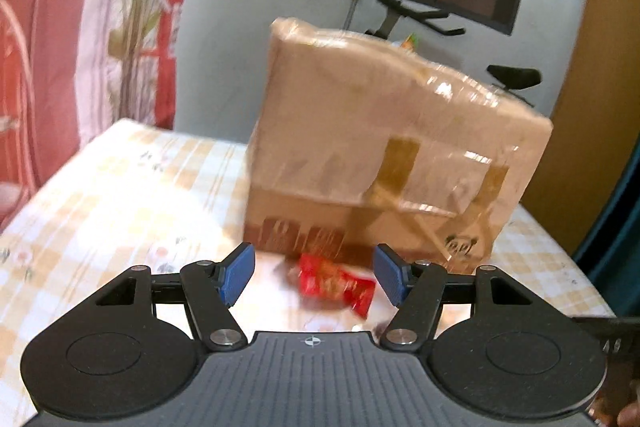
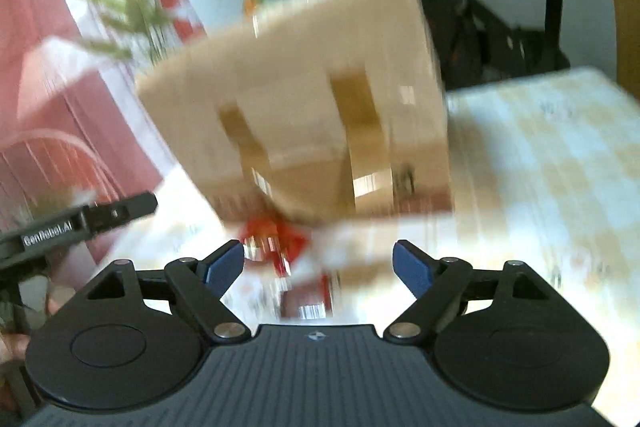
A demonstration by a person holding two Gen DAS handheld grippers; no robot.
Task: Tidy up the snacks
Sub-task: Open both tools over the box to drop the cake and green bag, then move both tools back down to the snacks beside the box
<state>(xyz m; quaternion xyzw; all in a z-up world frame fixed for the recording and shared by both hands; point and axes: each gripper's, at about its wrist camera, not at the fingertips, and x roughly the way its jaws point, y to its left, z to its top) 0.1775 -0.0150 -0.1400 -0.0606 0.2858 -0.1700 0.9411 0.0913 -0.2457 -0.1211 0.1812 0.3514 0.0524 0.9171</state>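
Checked cloth is covering the table (image 1: 120, 187), where a taped cardboard box (image 1: 392, 147) is standing. Just before it a red snack packet (image 1: 336, 283) is lying, while the left hand-held gripper (image 1: 314, 277) and right hand-held gripper (image 2: 319, 265) are both hanging released, grasping nothing.

Both wrist views near box (image 1: 384, 147)

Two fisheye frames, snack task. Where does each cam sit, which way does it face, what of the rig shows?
Left wrist: on the left gripper, looking forward and down past its open blue pads at the red snack packet before the taped cardboard box; part of the other tool shows at the right edge.
Right wrist: on the right gripper, open, facing the same box, heavily blurred; the left gripper shows at the left edge.
Shared: box, red packet, checked tablecloth, exercise bike.
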